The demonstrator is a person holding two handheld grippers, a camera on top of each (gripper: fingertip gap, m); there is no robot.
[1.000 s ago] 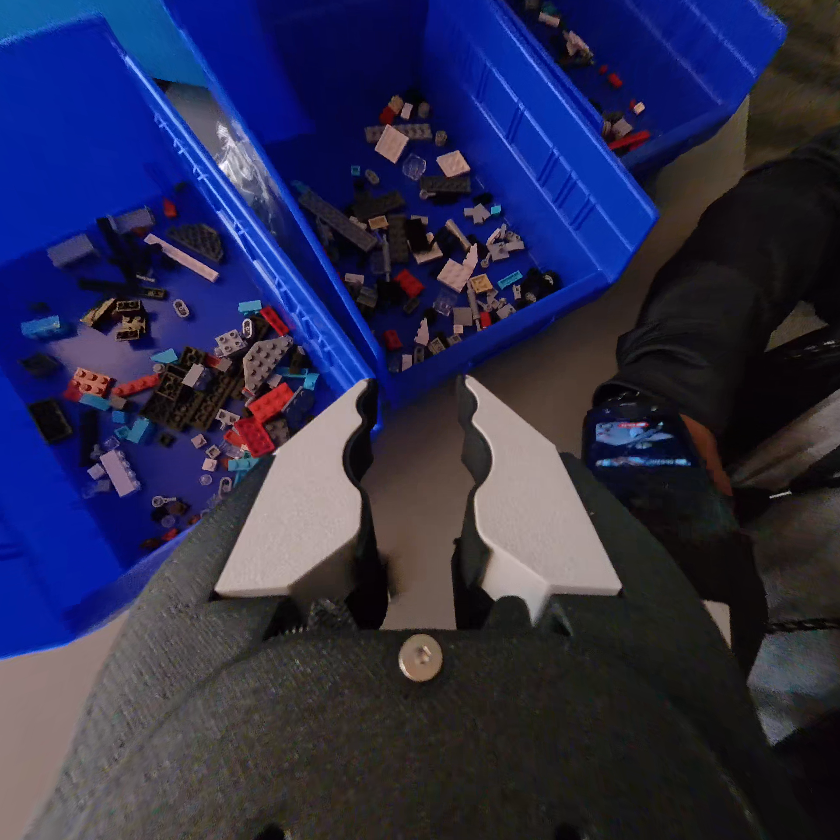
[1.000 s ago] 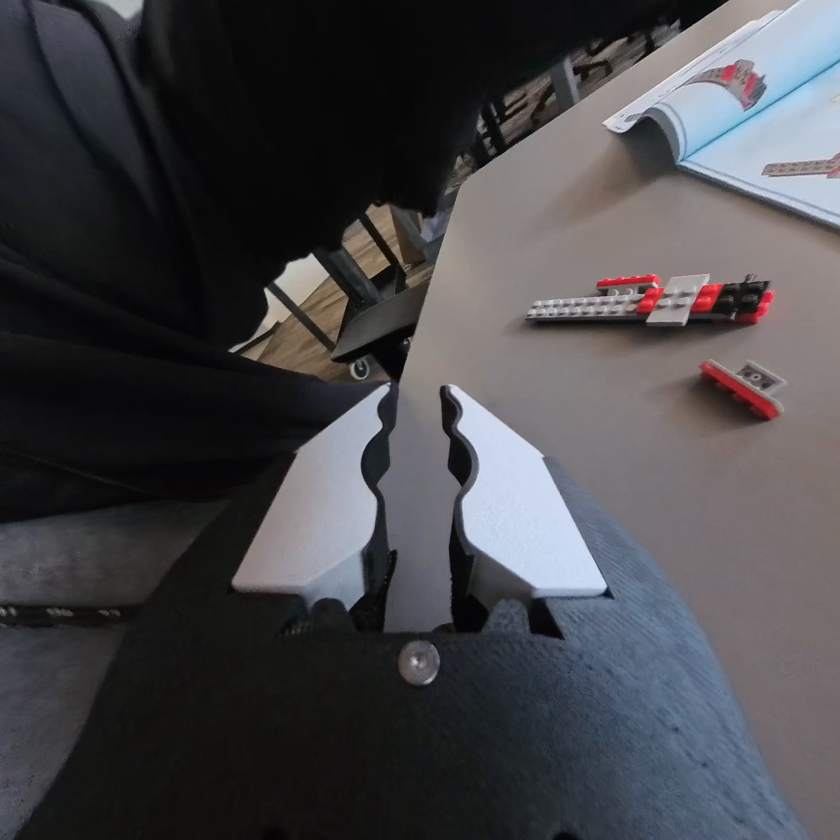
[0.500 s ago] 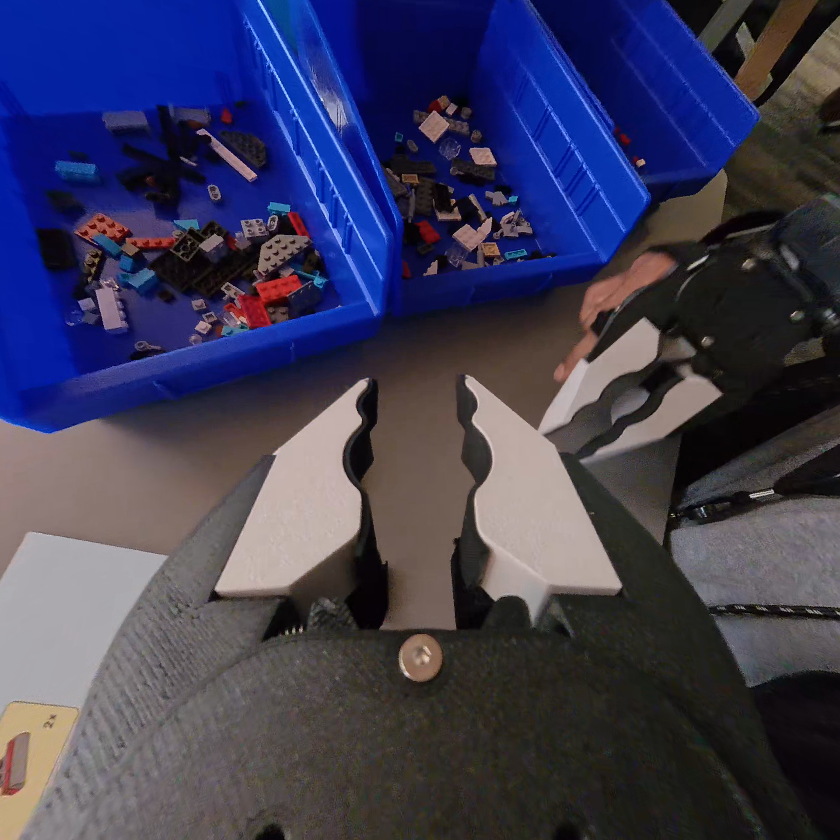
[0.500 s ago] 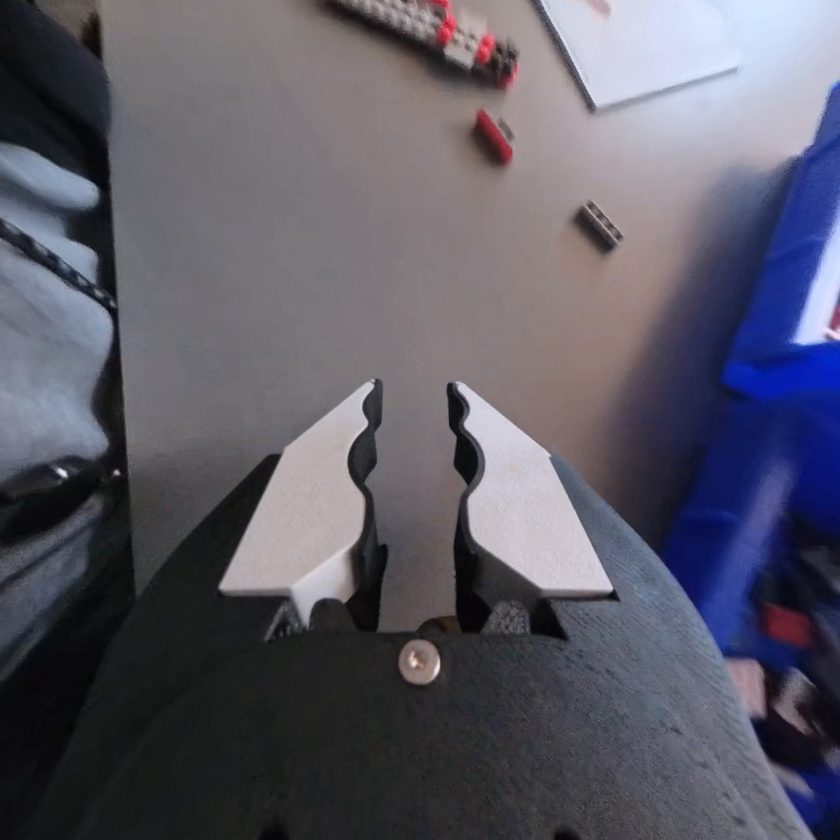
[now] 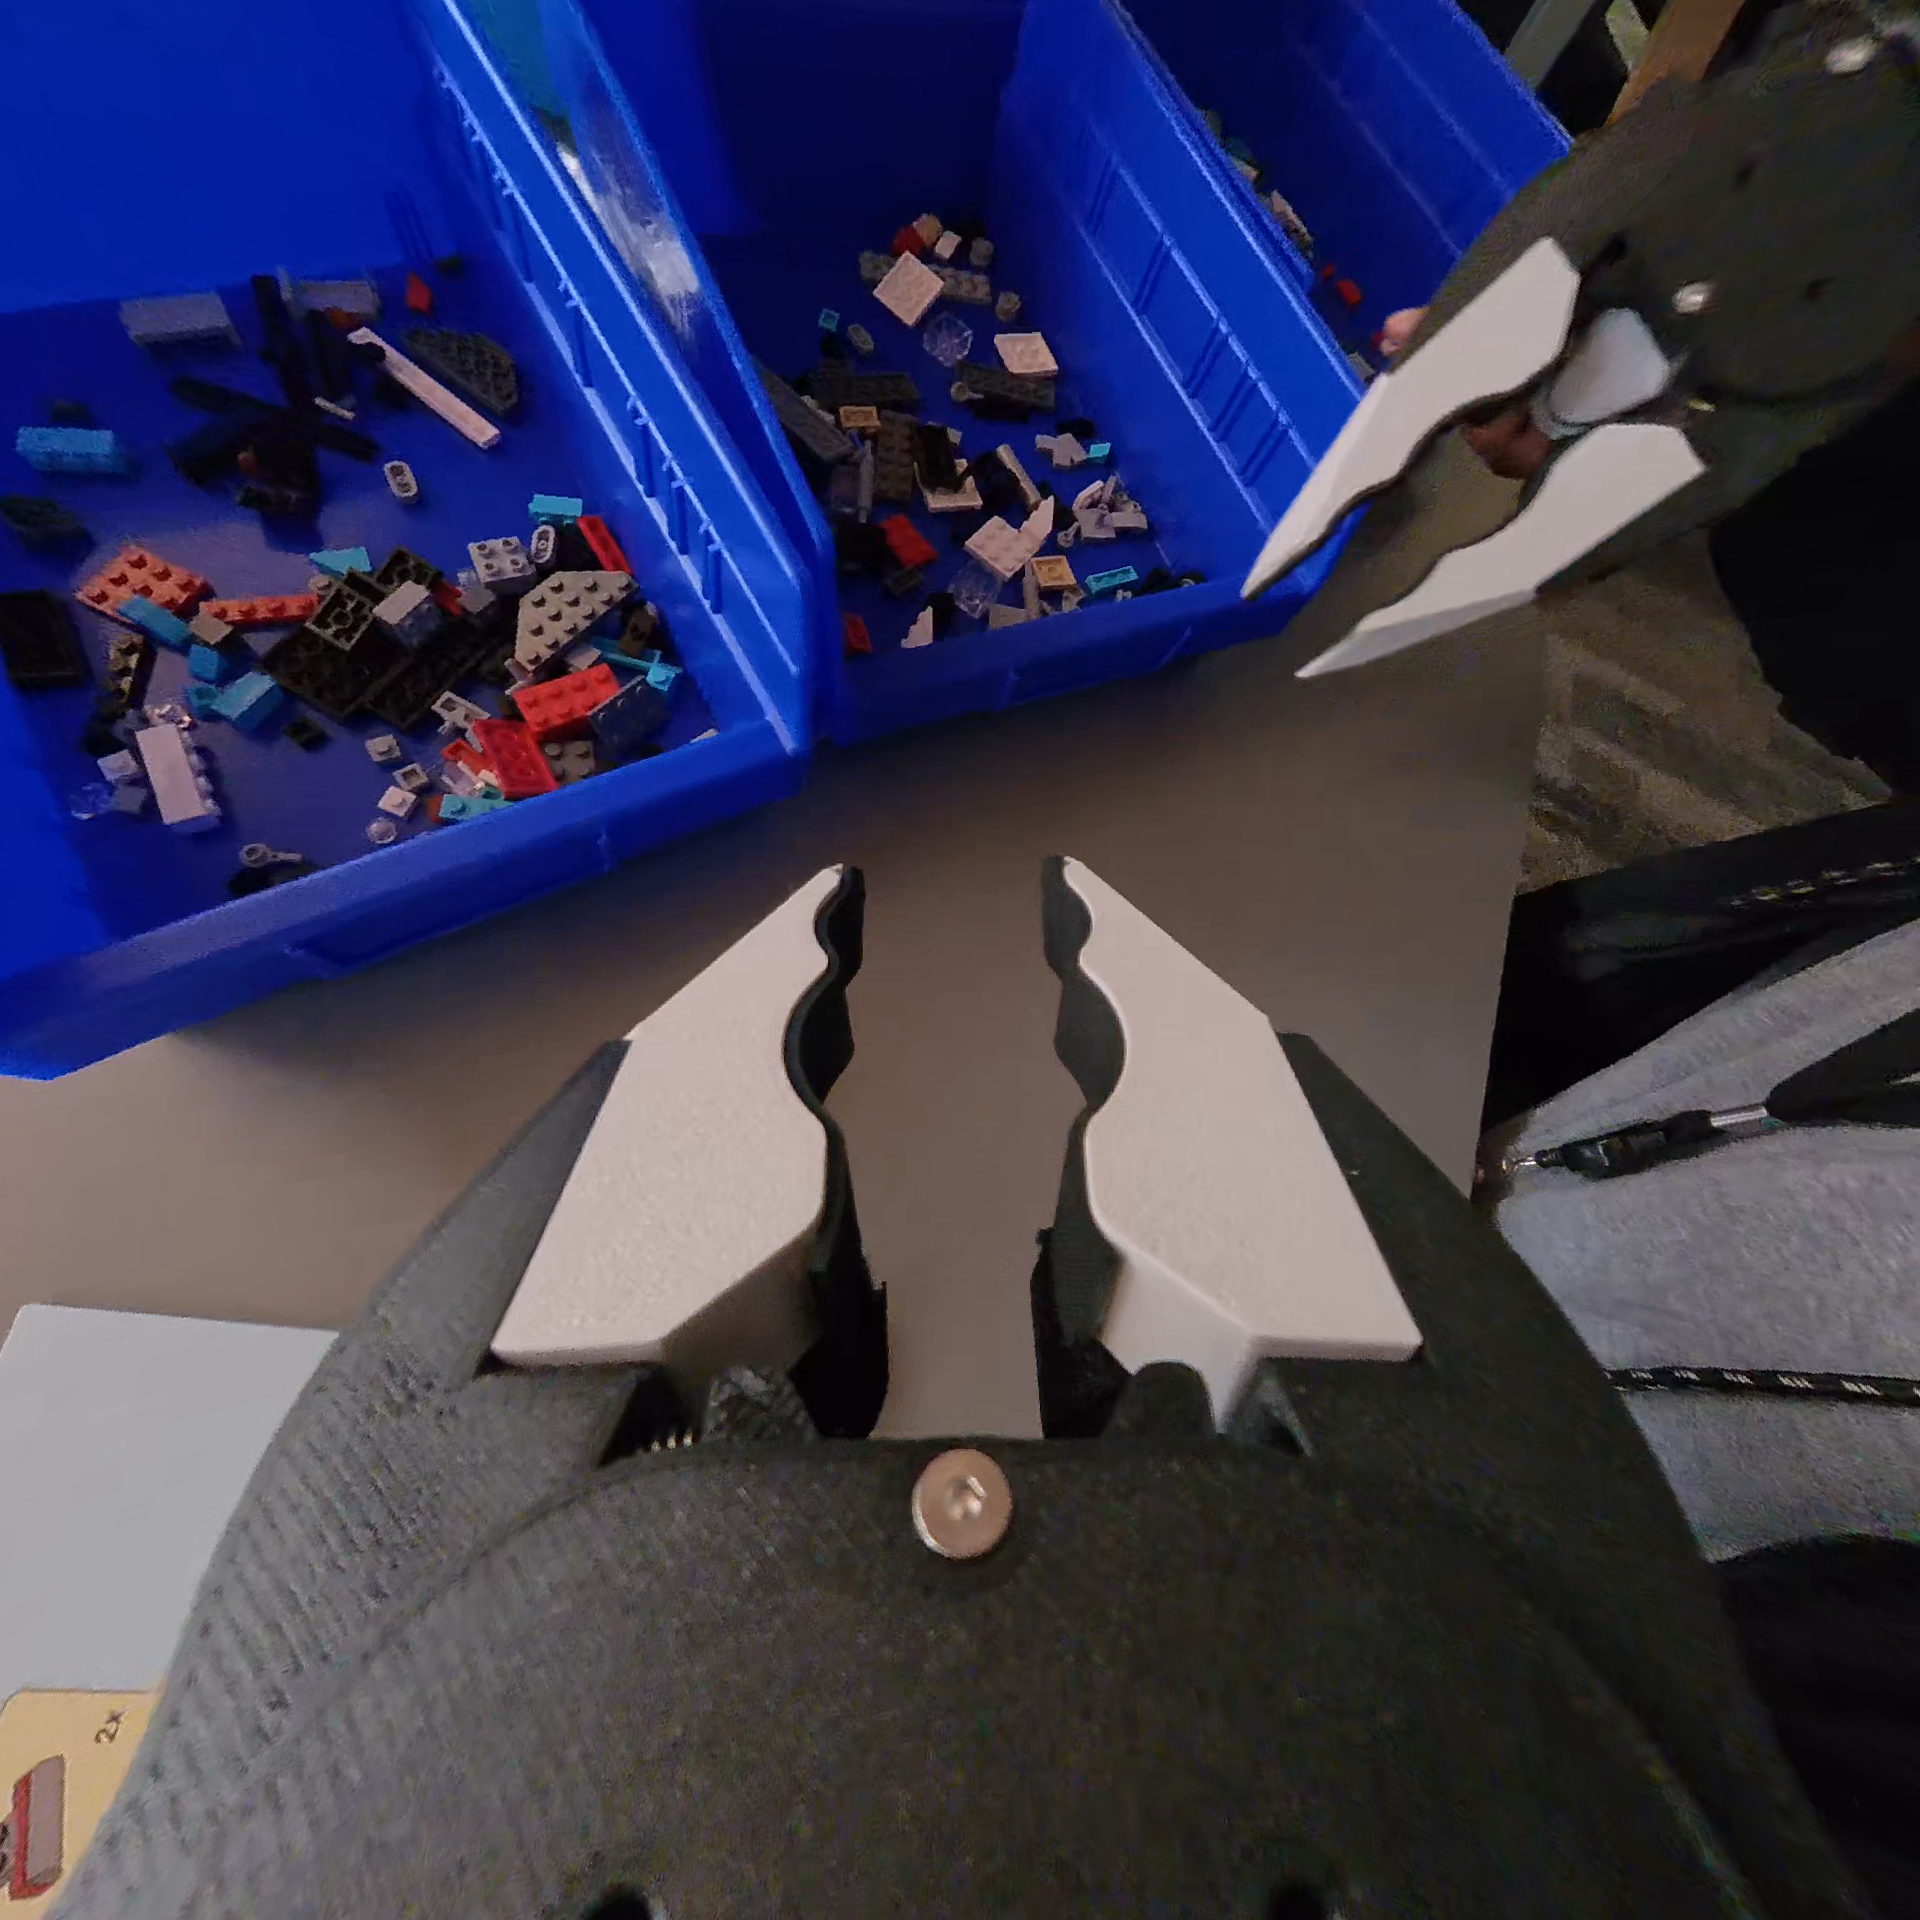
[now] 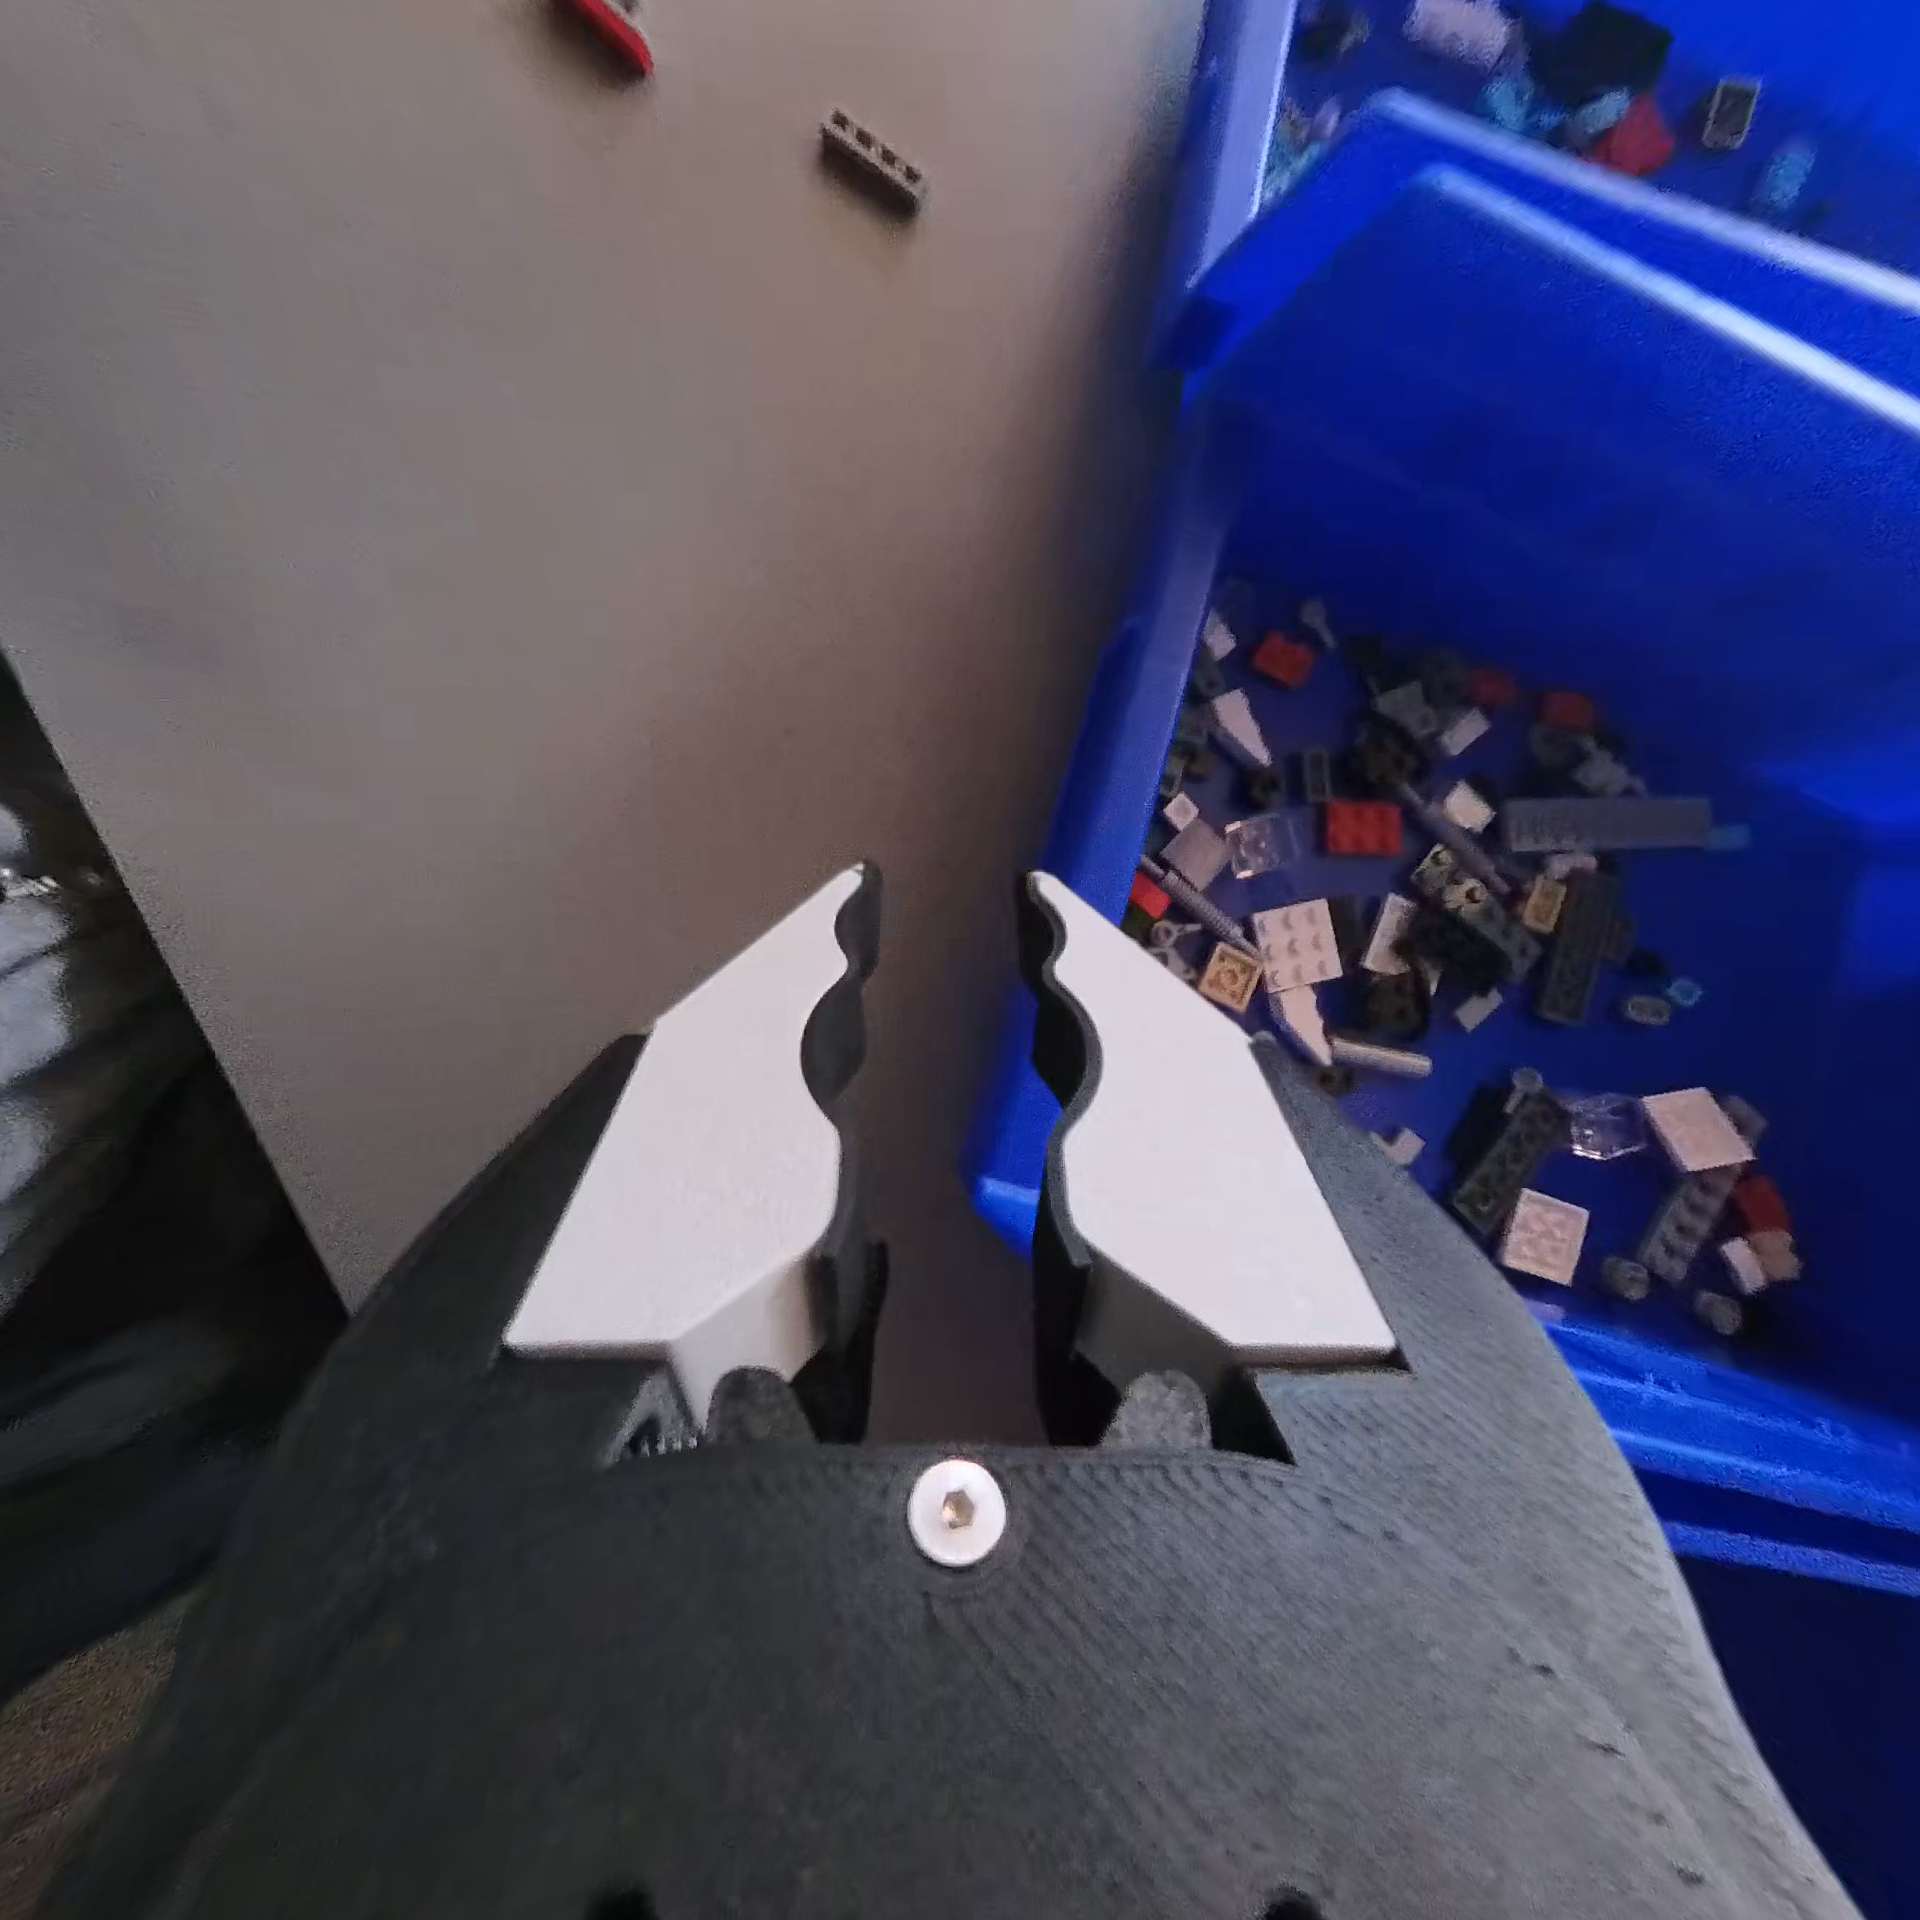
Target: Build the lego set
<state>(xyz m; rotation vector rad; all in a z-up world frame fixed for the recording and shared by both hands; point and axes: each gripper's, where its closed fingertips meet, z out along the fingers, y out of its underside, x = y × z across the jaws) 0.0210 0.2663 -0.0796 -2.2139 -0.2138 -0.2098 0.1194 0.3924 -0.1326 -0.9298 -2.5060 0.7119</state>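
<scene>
Loose pieces: heaped in the blue bins; the middle bin [image 5: 1039, 665] holds grey, black, tan and red bits, the left bin [image 5: 416, 894] bigger plates and bricks, a third bin [image 5: 1455, 135] at far right holds a few.
Pieces on the table: a dark grey studded plate [image 6: 871, 161] and a red piece [image 6: 608, 31] lie apart on the grey table [image 6: 520, 520], at its far end in the right wrist view.
Right gripper [image 6: 951, 883]: released, jaws apart and empty, over the near corner of the middle bin.
Left gripper [image 5: 951, 883]: released, holding nothing, above bare table near the bins.
Instruction booklet [image 5: 114, 1475]: near left, partly under the left gripper's body.
Progress: early, I judge; most pieces sit unsorted in bins, and no assembled model shows here.
Left to do: likely pick a piece from the middle bin.
</scene>
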